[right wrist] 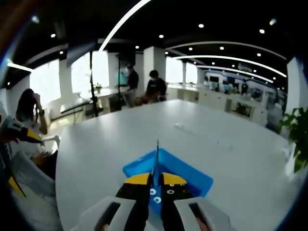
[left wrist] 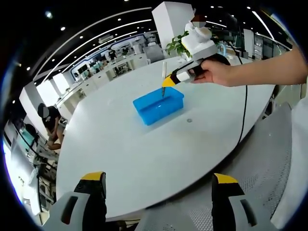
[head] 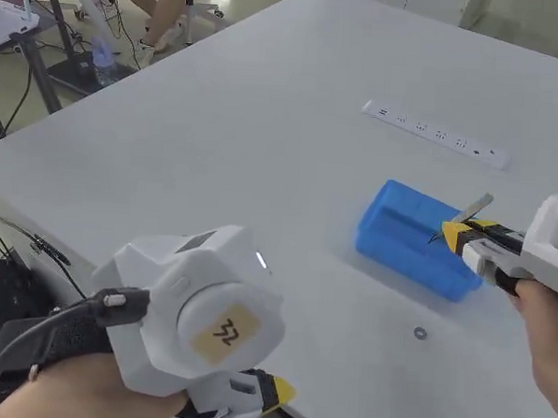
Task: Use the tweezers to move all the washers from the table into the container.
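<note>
Just now the right claw (head: pixel 455 235) is clamped narrow on the tweezers (head: pixel 476 206), whose thin points reach down over the open blue container (head: pixel 400 229) while their grey back end sticks up behind the jaws. One washer (head: pixel 419 333) lies flat on the white tabletop (head: pixel 263 152), near the container's closer side and apart from it, and a white power strip (head: pixel 437 135) lies farther back. Nearer the tabletop's edge, the left claw (left wrist: pixel 159 178) stands wide with nothing between its yellow-tipped jaws, well away from the container.
</note>
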